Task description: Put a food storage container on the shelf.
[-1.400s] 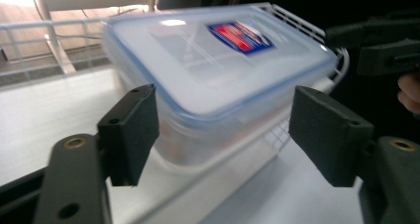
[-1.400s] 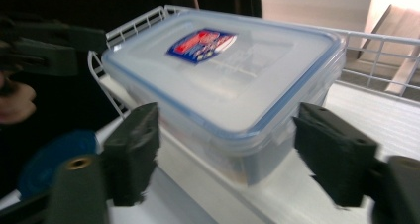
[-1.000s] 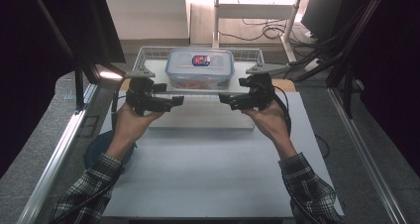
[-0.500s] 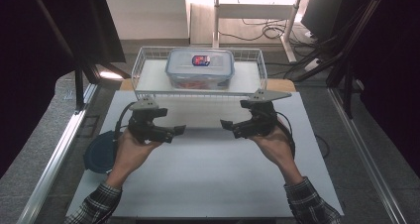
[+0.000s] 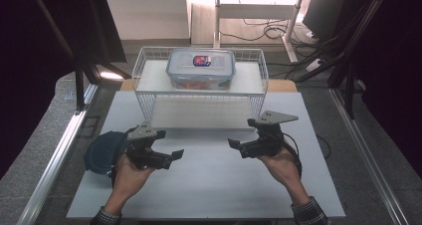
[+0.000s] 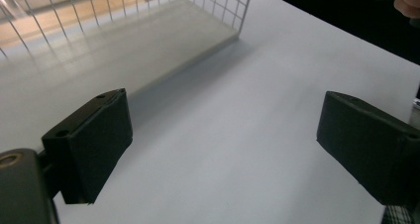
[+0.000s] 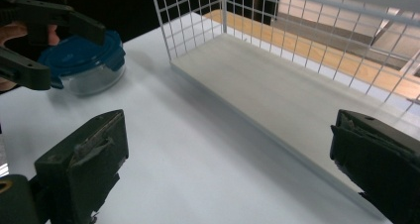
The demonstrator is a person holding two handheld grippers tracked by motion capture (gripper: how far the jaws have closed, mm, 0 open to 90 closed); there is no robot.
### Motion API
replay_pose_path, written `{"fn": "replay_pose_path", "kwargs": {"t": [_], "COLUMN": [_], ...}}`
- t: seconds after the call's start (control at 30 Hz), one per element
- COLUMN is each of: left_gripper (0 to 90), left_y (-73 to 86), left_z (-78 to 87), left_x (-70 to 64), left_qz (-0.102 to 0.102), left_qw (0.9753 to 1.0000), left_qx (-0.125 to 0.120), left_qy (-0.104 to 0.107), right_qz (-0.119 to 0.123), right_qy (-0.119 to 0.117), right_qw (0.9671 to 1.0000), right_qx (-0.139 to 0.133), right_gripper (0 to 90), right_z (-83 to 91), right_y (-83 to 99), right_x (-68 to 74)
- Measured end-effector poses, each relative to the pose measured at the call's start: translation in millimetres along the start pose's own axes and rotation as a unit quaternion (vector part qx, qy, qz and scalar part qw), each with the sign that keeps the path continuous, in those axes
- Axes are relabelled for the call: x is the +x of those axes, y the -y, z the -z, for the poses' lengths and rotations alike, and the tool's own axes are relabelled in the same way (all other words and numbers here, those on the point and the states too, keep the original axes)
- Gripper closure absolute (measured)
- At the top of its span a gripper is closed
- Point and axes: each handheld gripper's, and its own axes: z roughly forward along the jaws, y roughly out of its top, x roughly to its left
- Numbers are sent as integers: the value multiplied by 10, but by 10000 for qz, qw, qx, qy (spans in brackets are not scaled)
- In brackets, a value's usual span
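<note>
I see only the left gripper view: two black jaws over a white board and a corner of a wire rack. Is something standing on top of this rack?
Observer: Yes. In the high view a clear rectangular food container with a lid stands on the upper shelf of the wire rack.
Operator: Is the right tool holding anything?
Observer: No. The right tool is open over the white board, nothing between its jaws.
Operator: Anything else near my left tool?
Observer: A round container with a blue lid sits on the board beside the left tool, away from the rack.
</note>
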Motion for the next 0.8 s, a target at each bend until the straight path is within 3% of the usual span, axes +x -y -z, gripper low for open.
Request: {"fn": "replay_pose_path", "kwargs": {"t": [0.07, 0.4, 0.63, 0.8], "left_gripper": [88, 78, 78, 89], "left_y": [44, 311, 529, 736], "left_z": [6, 11, -41, -96], "left_x": [-4, -102, -188, -252], "left_qz": [9, -128, -195, -391], "left_qw": [9999, 9998, 9996, 9988], "left_qx": [100, 62, 117, 117], "left_qy": [20, -166, -164, -257], "right_qz": [3, -141, -129, -89], "right_qy": [-7, 98, 161, 195], "right_qw": [10000, 9998, 9998, 9996], "right_qx": [23, 64, 46, 180], "right_gripper": [12, 9, 9, 13], "right_z": [4, 23, 33, 10], "right_y": [51, 363, 544, 744], "right_x": [11, 157, 251, 303]}}
